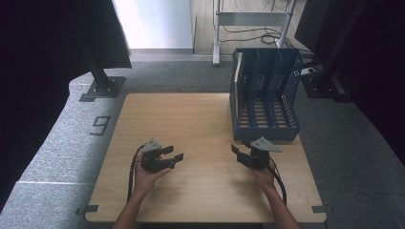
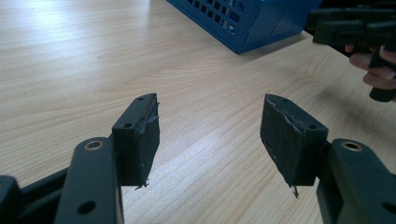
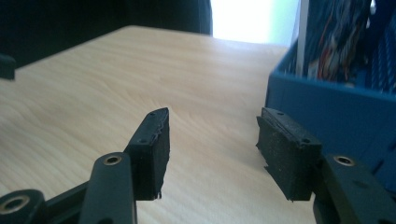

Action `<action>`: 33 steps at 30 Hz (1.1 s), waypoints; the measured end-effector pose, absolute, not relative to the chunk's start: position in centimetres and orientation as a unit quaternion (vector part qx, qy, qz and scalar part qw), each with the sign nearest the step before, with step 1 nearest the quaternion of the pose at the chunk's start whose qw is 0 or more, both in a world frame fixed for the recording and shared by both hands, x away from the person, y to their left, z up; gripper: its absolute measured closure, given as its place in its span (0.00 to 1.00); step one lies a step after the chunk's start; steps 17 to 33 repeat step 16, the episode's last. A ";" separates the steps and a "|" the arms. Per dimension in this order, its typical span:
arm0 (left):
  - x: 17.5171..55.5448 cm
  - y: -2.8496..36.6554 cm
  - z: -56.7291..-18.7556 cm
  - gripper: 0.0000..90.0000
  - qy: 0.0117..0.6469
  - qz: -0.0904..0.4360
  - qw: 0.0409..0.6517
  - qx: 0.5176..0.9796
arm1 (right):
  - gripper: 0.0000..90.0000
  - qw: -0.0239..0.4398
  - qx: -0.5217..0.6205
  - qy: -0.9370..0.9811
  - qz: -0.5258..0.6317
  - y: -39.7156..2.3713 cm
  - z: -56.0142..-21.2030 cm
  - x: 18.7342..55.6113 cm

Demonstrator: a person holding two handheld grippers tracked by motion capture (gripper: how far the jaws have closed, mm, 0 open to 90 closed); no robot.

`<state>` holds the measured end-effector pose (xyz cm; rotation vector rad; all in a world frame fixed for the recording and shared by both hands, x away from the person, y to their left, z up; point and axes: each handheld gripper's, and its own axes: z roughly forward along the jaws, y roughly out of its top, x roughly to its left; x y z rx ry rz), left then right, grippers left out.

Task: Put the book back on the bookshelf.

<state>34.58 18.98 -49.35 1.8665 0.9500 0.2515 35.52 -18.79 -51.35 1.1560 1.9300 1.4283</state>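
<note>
Both the left gripper (image 1: 175, 155) and the right gripper (image 1: 240, 150) stand wide and empty. The blue file rack (image 1: 265, 95) sits just beyond the right one; probably approach its near wall squarely, low over the table (image 1: 191, 119).

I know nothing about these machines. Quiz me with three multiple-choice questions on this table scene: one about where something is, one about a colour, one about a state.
1. Where on the table does the file rack stand?
A. near left corner
B. far right part
C. dead centre

2. What colour is the file rack?
A. blue
B. red
C. white

3. How does the left claw stand?
A. shut on a pen
B. shut on the rack
C. open, with nothing between its jaws

Answers:
1 B, the high view shows it at the far right of the table, beyond the right claw.
2 A, its mesh walls are blue in all three views.
3 C, the left gripper view shows bare wood between the spread jaws.
</note>
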 end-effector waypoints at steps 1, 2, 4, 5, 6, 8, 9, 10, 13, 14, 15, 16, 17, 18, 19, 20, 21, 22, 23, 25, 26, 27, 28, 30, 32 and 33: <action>34.6 19.0 -49.4 0.42 0.391 0.103 0.493 0.770 | 0.48 0.234 0.423 0.705 0.519 -18.8 -51.6 35.5; 34.6 18.9 -49.4 0.42 0.391 0.103 0.492 0.770 | 0.48 0.233 0.423 0.707 0.517 -18.8 -51.8 35.5; 34.5 18.9 -49.4 0.42 0.391 0.103 0.492 0.771 | 0.48 0.231 0.424 0.709 0.514 -18.9 -52.1 35.5; 34.5 18.9 -49.4 0.42 0.391 0.103 0.492 0.771 | 0.47 0.229 0.425 0.711 0.512 -18.9 -52.1 35.5; 34.5 18.9 -49.4 0.42 0.391 0.103 0.492 0.771 | 0.47 0.228 0.425 0.712 0.510 -18.9 -52.2 35.5; 34.5 18.9 -49.4 0.42 0.390 0.103 0.491 0.772 | 0.47 0.226 0.425 0.712 0.512 -18.8 -52.2 35.5; 34.5 18.9 -49.4 0.42 0.390 0.103 0.491 0.772 | 0.47 0.226 0.425 0.711 0.513 -18.8 -52.2 35.5; 34.5 18.9 -49.4 0.42 0.390 0.104 0.491 0.772 | 0.47 0.227 0.424 0.711 0.513 -18.8 -52.1 35.4; 34.5 19.0 -49.4 0.42 0.391 0.105 0.491 0.771 | 0.47 0.227 0.423 0.711 0.514 -18.8 -52.1 35.4; 34.5 19.0 -49.5 0.42 0.392 0.105 0.491 0.771 | 0.46 0.227 0.423 0.712 0.513 -18.8 -52.1 35.3; 34.5 19.0 -49.5 0.42 0.392 0.106 0.490 0.771 | 0.46 0.227 0.423 0.712 0.512 -18.8 -52.1 35.3; 34.5 19.0 -49.5 0.42 0.392 0.106 0.490 0.771 | 0.46 0.227 0.423 0.712 0.512 -18.8 -52.1 35.3; 34.5 19.0 -49.5 0.42 0.392 0.106 0.490 0.771 | 0.46 0.227 0.423 0.712 0.512 -18.8 -52.1 35.3; 34.5 19.0 -49.5 0.42 0.392 0.106 0.490 0.771 | 0.46 0.227 0.423 0.712 0.512 -18.8 -52.1 35.3; 34.5 19.0 -49.5 0.42 0.392 0.106 0.490 0.771 | 0.46 0.227 0.423 0.712 0.512 -18.8 -52.1 35.3; 34.5 19.0 -49.5 0.42 0.392 0.106 0.490 0.771 | 0.46 0.227 0.423 0.712 0.512 -18.8 -52.1 35.3; 34.5 19.0 -49.5 0.42 0.392 0.106 0.490 0.771 | 0.46 0.227 0.423 0.712 0.512 -18.8 -52.1 35.3; 34.5 19.0 -49.5 0.42 0.392 0.106 0.490 0.771 | 0.46 0.227 0.423 0.712 0.512 -18.8 -52.1 35.3; 34.5 19.0 -49.5 0.42 0.392 0.106 0.490 0.771 | 0.46 0.227 0.423 0.712 0.512 -18.8 -52.1 35.3; 34.5 19.0 -49.5 0.42 0.392 0.106 0.490 0.771 | 0.46 0.227 0.423 0.712 0.512 -18.8 -52.1 35.3; 34.5 19.0 -49.5 0.42 0.392 0.106 0.490 0.771 | 0.46 0.227 0.423 0.712 0.512 -18.8 -52.1 35.3; 34.5 19.0 -49.5 0.42 0.392 0.106 0.490 0.771 | 0.46 0.227 0.423 0.712 0.512 -18.8 -52.1 35.3; 34.5 19.0 -49.5 0.42 0.392 0.106 0.490 0.771 | 0.46 0.227 0.423 0.712 0.512 -18.8 -52.1 35.3; 34.5 19.0 -49.5 0.42 0.392 0.106 0.490 0.771 | 0.46 0.227 0.423 0.712 0.512 -18.8 -52.1 35.3; 34.5 19.0 -49.5 0.42 0.392 0.106 0.490 0.771 | 0.46 0.227 0.423 0.712 0.512 -18.8 -52.1 35.3; 34.5 19.0 -49.5 0.42 0.392 0.106 0.490 0.771 | 0.46 0.227 0.423 0.712 0.512 -18.8 -52.1 35.3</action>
